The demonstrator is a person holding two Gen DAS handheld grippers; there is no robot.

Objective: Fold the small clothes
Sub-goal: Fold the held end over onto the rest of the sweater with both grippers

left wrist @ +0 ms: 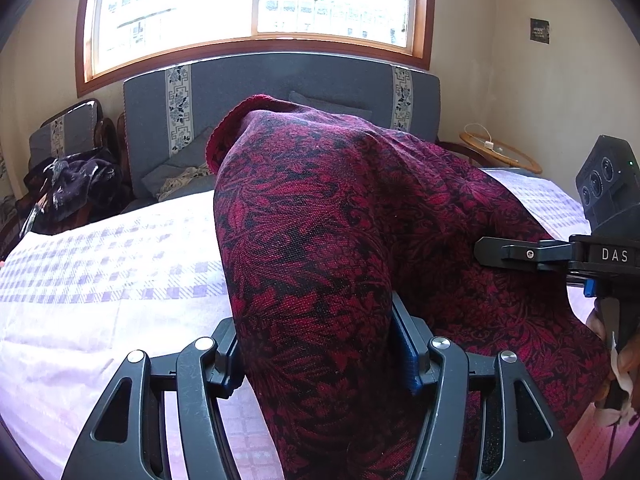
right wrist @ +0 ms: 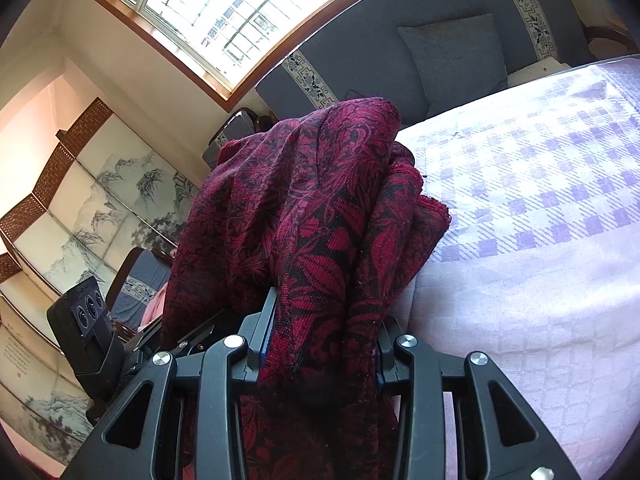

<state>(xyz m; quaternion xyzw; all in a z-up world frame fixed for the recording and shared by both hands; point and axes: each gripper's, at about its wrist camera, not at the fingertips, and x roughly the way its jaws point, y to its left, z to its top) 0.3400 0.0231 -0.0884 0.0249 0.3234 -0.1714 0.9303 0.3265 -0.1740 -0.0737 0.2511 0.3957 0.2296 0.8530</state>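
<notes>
A dark red and black floral knit garment (left wrist: 328,216) is held up above the bed. My left gripper (left wrist: 316,344) is shut on a bunch of it, and the cloth drapes over and hides the fingertips. My right gripper (right wrist: 324,344) is shut on another part of the same garment (right wrist: 304,208), which hangs over its fingers. In the left wrist view the right gripper (left wrist: 492,254) comes in from the right, its finger against the cloth. In the right wrist view the left gripper's body (right wrist: 92,332) shows at the lower left.
The bed has a lilac checked sheet (left wrist: 100,272) (right wrist: 540,208). Behind it is a grey headboard (left wrist: 280,80) with cushions under a window. A chair with dark clothes (left wrist: 76,184) stands left, a round side table (left wrist: 500,152) right. A painted folding screen (right wrist: 92,208) lines the left wall.
</notes>
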